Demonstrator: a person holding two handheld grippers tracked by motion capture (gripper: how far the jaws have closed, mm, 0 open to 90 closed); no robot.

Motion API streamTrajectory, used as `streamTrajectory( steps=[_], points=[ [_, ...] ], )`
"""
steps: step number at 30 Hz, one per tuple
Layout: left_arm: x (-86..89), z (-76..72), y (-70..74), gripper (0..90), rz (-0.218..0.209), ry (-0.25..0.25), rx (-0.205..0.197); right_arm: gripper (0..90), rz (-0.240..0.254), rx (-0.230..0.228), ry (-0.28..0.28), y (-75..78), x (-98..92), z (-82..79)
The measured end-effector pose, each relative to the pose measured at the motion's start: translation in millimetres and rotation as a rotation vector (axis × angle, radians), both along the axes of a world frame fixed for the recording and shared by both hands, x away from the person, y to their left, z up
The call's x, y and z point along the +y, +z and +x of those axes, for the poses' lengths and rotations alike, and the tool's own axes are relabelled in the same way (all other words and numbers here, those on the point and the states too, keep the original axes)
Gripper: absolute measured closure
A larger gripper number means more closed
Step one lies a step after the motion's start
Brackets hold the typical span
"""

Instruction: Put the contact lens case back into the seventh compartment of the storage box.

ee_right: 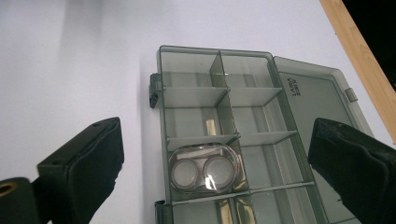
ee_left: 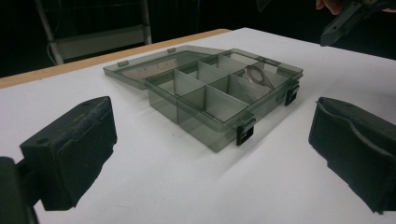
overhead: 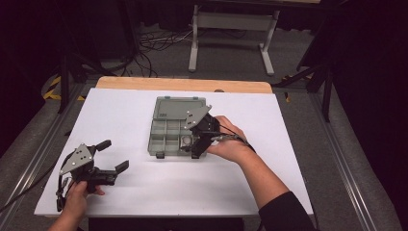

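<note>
A grey see-through compartment box [overhead: 166, 134] lies open mid-table, its lid [overhead: 179, 107] flat on the far side. A clear oval case with two round wells [ee_right: 204, 173] rests in a compartment at the box's right front, and it also appears in the left gripper view [ee_left: 258, 77]. A small brass-coloured cylinder [ee_right: 211, 127] stands in the neighbouring compartment. My right gripper [overhead: 196, 144] hovers over that corner, jaws wide apart with nothing pressed between them. My left gripper [overhead: 114, 155] rests at the table's front left, open and empty, pointing toward the box [ee_left: 219, 100].
White sheet [overhead: 269, 159] covers the table, with a wooden strip [overhead: 144, 83] along the far edge. A metal stand [overhead: 231, 29] and cables [overhead: 154, 43] lie on the floor beyond. Black latches [ee_left: 245, 133] stick out from the box's front wall.
</note>
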State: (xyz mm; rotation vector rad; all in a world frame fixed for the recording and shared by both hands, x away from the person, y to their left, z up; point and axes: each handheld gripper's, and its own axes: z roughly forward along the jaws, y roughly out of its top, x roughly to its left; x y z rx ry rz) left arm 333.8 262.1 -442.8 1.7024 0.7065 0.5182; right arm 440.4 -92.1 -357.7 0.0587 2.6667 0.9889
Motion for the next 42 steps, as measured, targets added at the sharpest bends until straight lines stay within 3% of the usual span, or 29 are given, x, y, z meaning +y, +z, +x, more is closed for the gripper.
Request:
streamTrajectory(
  steps=[24, 42],
  points=[
    [0.1, 0.0, -0.1, 1.7, 0.003, 0.001, 0.001, 4.2, 0.066, -0.023, -0.019, 11.7, -19.5, -20.8],
    [0.0, -0.2, -0.1, 1.8, 0.003, 0.001, 0.002, 4.5, 0.187, -0.036, -0.082, 15.8, -50.4, -52.8]
  ],
)
